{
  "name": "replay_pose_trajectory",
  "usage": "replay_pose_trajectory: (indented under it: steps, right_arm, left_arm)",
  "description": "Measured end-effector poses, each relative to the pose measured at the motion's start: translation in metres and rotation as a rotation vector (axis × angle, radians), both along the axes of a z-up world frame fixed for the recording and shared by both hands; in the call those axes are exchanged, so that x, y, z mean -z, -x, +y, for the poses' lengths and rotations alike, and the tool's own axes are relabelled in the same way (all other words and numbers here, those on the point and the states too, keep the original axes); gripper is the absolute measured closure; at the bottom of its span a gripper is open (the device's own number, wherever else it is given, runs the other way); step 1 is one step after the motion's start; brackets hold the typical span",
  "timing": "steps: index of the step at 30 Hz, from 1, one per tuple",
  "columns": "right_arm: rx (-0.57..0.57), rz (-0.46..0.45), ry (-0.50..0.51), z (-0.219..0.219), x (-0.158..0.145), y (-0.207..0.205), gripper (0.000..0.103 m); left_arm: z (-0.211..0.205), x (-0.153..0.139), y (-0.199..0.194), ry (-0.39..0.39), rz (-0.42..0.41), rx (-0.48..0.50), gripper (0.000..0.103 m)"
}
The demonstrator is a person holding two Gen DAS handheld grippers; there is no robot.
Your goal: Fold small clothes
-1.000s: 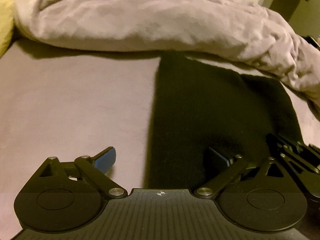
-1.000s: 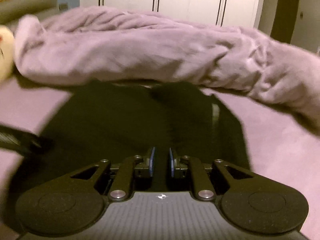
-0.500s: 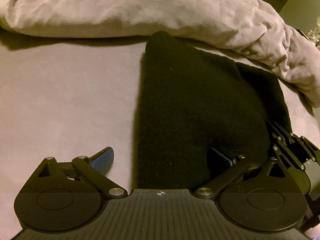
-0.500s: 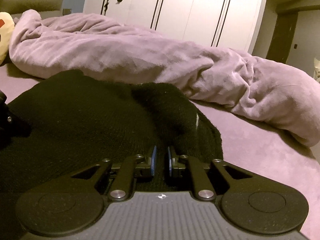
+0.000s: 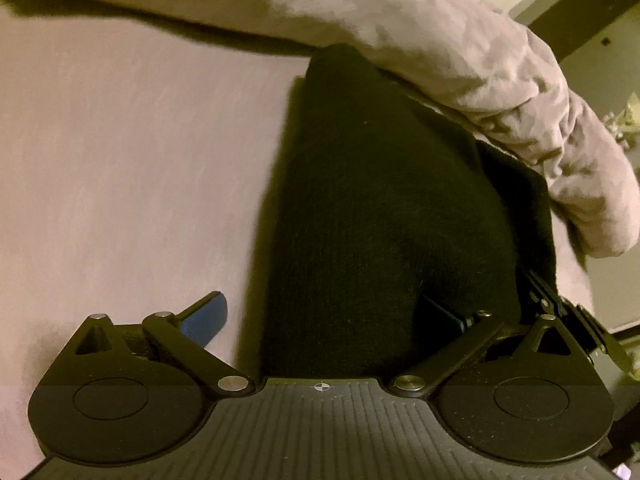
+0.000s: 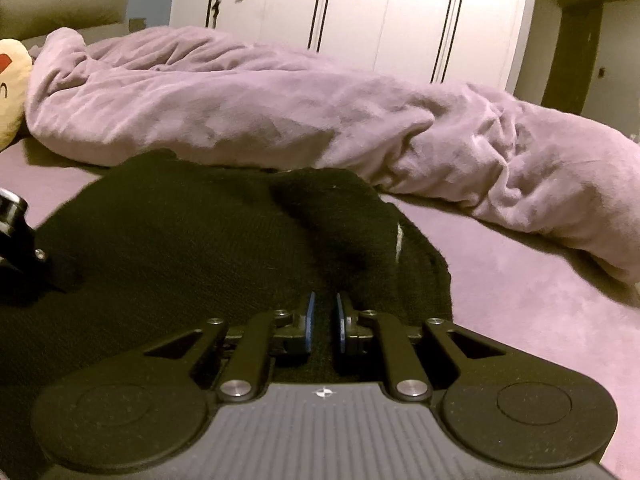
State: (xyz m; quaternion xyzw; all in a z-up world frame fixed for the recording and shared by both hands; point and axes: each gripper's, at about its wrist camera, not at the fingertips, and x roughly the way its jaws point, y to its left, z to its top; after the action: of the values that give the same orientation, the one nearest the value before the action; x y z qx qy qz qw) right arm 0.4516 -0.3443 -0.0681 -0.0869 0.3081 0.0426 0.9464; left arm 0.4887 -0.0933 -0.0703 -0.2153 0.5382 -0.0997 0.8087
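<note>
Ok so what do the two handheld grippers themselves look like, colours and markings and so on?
Both look alike. The left gripper and right gripper have matte black bodies with ribbed grey top plates, a small white crosshair mark, two round black discs, black linkage arms with silver pivot screws, and blue pads inside the fingertips. No cables or sleeves show.

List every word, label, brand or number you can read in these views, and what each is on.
None: no readable text in either view.
The black garment shows a small white tag, too small to read.
The yellow plush has red and dark face marks, not letters.
Each gripper body carries a small crosshair mark, a symbol only.
</note>
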Motion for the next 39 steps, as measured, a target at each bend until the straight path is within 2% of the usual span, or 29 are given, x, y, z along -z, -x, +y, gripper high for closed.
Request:
replay_pose_trajectory:
  steps: [1,2,5,6,7,8,9,10,18,21,24,27,28,29,30,32,35,37,39]
  right_arm:
    - [-0.004,0.026,-0.011,-0.001,-0.007,0.002,0.091]
    - [-0.007,0.052,-0.032,-0.003,-0.015,0.006,0.086]
    - [0.003,0.1,-0.134,-0.018,-0.033,0.021,0.048]
    - [-0.003,0.103,-0.164,-0.024,-0.038,0.027,0.045]
    - [0.004,0.106,-0.161,-0.027,-0.04,0.032,0.04]
    - [0.038,0.117,-0.12,-0.029,-0.041,0.037,0.026]
    - [0.062,0.13,-0.09,-0.032,-0.041,0.04,0.024]
    - [0.071,0.141,-0.087,-0.035,-0.041,0.043,0.024]
    - [0.128,0.212,-0.265,-0.066,-0.041,0.045,0.024]
    - [0.146,0.222,-0.321,-0.069,-0.047,0.055,0.024]
    - [0.202,0.258,-0.488,-0.084,-0.045,0.081,0.024]
    - [0.318,0.335,-0.628,-0.097,-0.029,0.112,0.025]
    - [0.34,0.345,-0.673,-0.099,-0.023,0.121,0.027]
    - [0.353,0.345,-0.724,-0.101,-0.018,0.13,0.033]
    - [0.356,0.338,-0.785,-0.102,-0.013,0.136,0.037]
    - [0.38,0.319,-0.9,-0.103,-0.005,0.142,0.038]
    - [0.445,0.279,-1.102,-0.105,0.012,0.142,0.042]
    - [0.481,0.258,-1.188,-0.103,0.024,0.142,0.042]
    - [0.522,0.249,-1.258,-0.099,0.035,0.141,0.051]
  left_arm:
    - [0.003,-0.001,0.001,0.015,0.014,-0.001,0.0]
    - [0.005,-0.001,0.002,0.03,0.027,0.0,0.0]
    - [0.012,-0.002,0.005,0.065,0.042,0.019,0.0]
    - [0.014,-0.002,0.006,0.072,0.044,0.025,0.0]
    - [0.015,-0.003,0.007,0.074,0.045,0.028,0.0]
    - [0.015,-0.005,0.008,0.071,0.044,0.031,0.0]
    - [0.015,-0.008,0.009,0.063,0.038,0.037,0.0]
    - [0.015,-0.01,0.01,0.059,0.032,0.044,0.0]
    - [0.001,-0.018,0.025,0.071,0.052,0.201,0.0]
    - [0.001,-0.018,0.04,0.045,0.062,0.214,0.0]
    - [0.005,-0.014,0.065,0.024,0.068,0.197,0.0]
    - [0.005,-0.005,0.086,0.033,0.111,0.19,0.0]
    - [0.006,-0.002,0.093,0.045,0.126,0.179,0.0]
    - [0.007,0.0,0.097,0.058,0.138,0.167,0.0]
    - [0.008,0.001,0.1,0.073,0.139,0.151,0.0]
    - [0.011,0.001,0.102,0.107,0.132,0.105,0.0]
    - [0.012,-0.001,0.097,0.208,0.122,0.025,0.0]
    - [0.009,0.001,0.094,0.269,0.11,-0.028,0.0]
    - [0.005,0.005,0.091,0.304,0.099,-0.077,0.0]
